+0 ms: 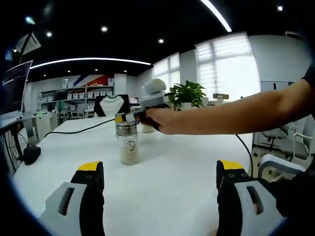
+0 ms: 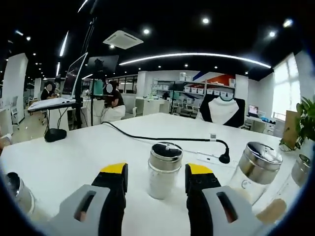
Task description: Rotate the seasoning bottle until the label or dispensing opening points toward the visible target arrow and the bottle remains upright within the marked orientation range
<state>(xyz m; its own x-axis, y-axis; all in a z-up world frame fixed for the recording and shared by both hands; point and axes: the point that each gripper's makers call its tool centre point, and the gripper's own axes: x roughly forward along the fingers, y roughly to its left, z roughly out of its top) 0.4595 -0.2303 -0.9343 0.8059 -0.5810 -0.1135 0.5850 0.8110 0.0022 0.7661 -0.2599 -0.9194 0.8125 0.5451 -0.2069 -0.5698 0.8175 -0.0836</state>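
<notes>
Two jaws of right hand-held gripper (image 2: 155,184) sit apart astride upright seasoning bottle (image 2: 164,170) at counter (image 2: 74,162) centre, left hand-held gripper (image 1: 160,189) spread idle; neighbour jar (image 2: 253,169) at 3 o'clock risks a knock, off-centre clamping could tip the bottle.
</notes>
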